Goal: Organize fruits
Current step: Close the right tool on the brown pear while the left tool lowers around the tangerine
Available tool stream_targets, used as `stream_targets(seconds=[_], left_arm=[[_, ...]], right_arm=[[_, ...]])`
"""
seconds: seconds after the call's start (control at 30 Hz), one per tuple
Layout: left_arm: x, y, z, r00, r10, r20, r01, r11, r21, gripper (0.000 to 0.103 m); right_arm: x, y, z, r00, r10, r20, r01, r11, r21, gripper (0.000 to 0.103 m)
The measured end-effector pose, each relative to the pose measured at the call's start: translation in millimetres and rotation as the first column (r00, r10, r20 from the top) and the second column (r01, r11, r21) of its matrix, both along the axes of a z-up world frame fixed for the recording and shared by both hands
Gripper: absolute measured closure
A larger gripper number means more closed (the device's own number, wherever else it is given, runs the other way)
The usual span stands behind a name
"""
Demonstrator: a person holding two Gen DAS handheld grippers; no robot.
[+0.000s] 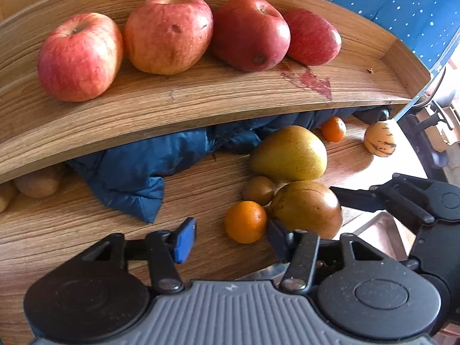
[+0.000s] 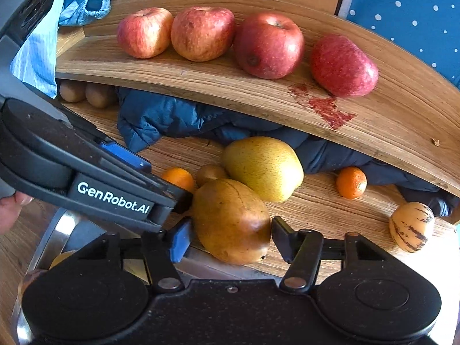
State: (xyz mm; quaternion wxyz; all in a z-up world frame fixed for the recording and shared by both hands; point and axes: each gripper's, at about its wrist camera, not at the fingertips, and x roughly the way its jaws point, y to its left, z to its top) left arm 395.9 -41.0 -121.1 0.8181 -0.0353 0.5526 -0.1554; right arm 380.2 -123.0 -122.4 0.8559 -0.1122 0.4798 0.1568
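Four red apples in row on upper wooden shelf. Below, on wooden tabletop: crumpled blue cloth at back, yellow-green pear before it, brown pear nearest, small orange mandarin right, striped yellow melon far right.

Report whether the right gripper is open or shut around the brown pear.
Open. The right gripper has its fingers spread on either side of the brown pear, with a gap visible at each pad.

kiwis half tucked under shelf, count unclear. blue jacket runs behind shelf edge. metal tray mostly covered by grippers; round fruit in it barely visible.
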Motion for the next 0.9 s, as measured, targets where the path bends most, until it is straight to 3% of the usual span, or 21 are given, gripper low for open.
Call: stream_targets(seconds=[0.2, 0.67, 0.73, 0.9], left_arm=[[-1.1, -1.4, -1.0, 1.0, -0.009, -0.007, 0.008, 0.999, -0.037, 0.062], [1.2, -1.9, -3.4, 1.0, -0.026, -0.015, 0.025, 0.999, -0.045, 0.063], [1.8, -0.5, -3.7, 0.999, -0.023, -0.023, 0.022, 0.998, -0.06, 0.068], [0.1, 1.6, -1.9, 1.0, -0.009, -0.025, 0.007, 0.998, -0.067, 0.068]], right_arm=[[1.7, -2.5, 0.2, 1.0, -0.001, 0.003, 0.001, 1.0, 0.015, 0.043], [5.2, -7.5, 2.2, 1.0, -0.009, 0.003, 0.009, 0.998, 0.058, 0.044], [4.8, -7.8, 3.3, 1.0, -0.012, 0.004, 0.012, 0.998, 0.061, 0.045], [3.0, -8.5, 5.3, 0.999, -0.031, 0.017, 0.03, 0.997, 0.068, 0.045]])
